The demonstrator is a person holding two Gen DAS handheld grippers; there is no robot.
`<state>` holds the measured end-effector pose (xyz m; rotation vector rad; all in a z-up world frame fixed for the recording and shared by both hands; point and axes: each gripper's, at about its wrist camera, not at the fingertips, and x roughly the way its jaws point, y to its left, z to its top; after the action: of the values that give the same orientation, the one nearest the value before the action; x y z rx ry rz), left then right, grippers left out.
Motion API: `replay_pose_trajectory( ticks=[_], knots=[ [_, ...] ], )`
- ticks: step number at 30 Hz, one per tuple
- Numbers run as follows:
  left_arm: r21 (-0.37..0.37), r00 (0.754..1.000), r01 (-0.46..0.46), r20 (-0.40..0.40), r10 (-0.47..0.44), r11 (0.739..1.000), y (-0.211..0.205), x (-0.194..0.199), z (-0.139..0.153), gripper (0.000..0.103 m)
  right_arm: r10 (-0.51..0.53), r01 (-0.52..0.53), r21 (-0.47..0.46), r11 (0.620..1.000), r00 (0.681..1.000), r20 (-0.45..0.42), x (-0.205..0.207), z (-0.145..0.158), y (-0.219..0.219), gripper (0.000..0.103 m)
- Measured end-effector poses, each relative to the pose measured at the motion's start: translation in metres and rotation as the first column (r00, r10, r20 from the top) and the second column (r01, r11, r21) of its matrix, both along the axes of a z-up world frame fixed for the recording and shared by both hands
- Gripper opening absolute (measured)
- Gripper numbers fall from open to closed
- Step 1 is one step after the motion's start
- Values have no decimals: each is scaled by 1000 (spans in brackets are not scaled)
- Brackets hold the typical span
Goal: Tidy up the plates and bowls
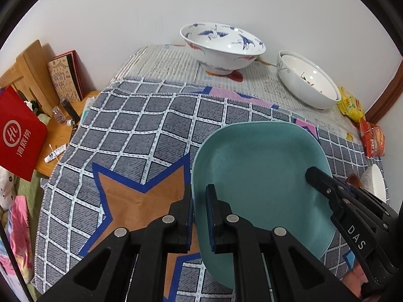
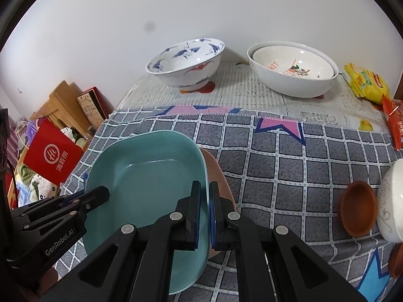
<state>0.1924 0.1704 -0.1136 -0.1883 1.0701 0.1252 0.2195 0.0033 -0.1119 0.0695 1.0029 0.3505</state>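
Observation:
A teal rounded-square plate (image 1: pixel 262 171) (image 2: pixel 146 176) hangs low over the checked cloth, held by both grippers at opposite rims. My left gripper (image 1: pixel 199 191) is shut on its left rim and shows in the right wrist view (image 2: pixel 104 191) at the plate's left edge. My right gripper (image 2: pixel 205 185) is shut on the right rim; in the left wrist view its tip (image 1: pixel 312 173) lies over the plate's right side. The edge of a pinkish-brown plate (image 2: pixel 216 171) shows right under the teal one.
A blue crane-pattern bowl (image 1: pixel 221 47) (image 2: pixel 186 63) and nested white bowls (image 1: pixel 307 80) (image 2: pixel 292 73) stand at the back by the wall. A small brown dish (image 2: pixel 357 209) and a white bowl (image 2: pixel 390 201) sit at the right edge. Snack packets (image 2: pixel 365 83) lie back right. A red bag (image 1: pixel 17 136) stands off the left edge.

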Motion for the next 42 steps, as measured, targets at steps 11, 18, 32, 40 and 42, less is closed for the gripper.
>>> replay_pose_trajectory(
  ticks=[11, 18, 32, 40, 42],
  knots=[
    [20, 999, -9, -36, 10, 1000, -7, 14, -19, 10, 37, -38, -24, 999, 999, -15, 20, -20, 0, 7],
    [23, 998, 2, -55, -1, 1000, -13, 14, -24, 10, 68, -66, -88, 994, 998, 13, 26, -23, 5, 9],
    [38, 998, 18, -53, -16, 999, -19, -3, -11, 35, 114, -109, -67, 992, 992, 60, 14, -6, 2, 25],
    [55, 999, 32, -20, -31, 998, -29, -20, 12, 36, 93, -88, -62, 994, 992, 82, -7, 14, -17, 32],
    [62, 999, 39, -8, -39, 997, -35, -24, 18, 36, 81, -74, -69, 995, 992, 99, -14, 22, -26, 37]
  ],
)
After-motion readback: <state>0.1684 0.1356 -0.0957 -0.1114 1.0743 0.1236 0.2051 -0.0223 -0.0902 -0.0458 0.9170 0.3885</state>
